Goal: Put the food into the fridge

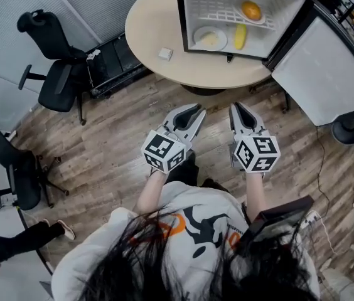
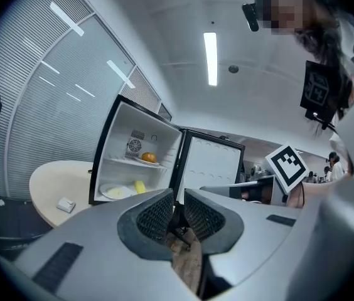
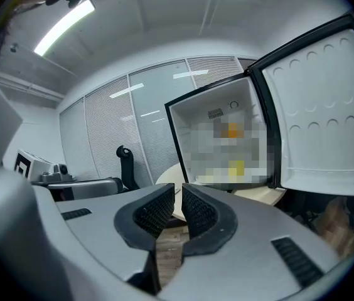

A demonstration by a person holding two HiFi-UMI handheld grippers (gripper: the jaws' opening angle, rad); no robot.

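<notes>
The small fridge [image 1: 189, 17] stands open on the round table [image 1: 158, 24]. An orange [image 1: 251, 9] lies on a small plate on its wire shelf. Below it, on the fridge floor, are a yellow piece of food [image 1: 240, 36] and a white plate [image 1: 209, 38] with pale food. My left gripper [image 1: 197, 110] and right gripper [image 1: 236, 107] hang side by side over the wooden floor, short of the table edge, both pointing at the fridge. Both are shut and hold nothing. The left gripper view shows the orange [image 2: 149, 158] and the yellow food [image 2: 140, 186] inside the fridge.
The fridge door [image 1: 327, 68] swings out to the right. A small white box [image 1: 165, 54] lies on the table left of the fridge. Two black office chairs [image 1: 54, 61] [image 1: 10, 168] stand at the left. Another person's leg and shoe [image 1: 14, 240] show at the bottom left.
</notes>
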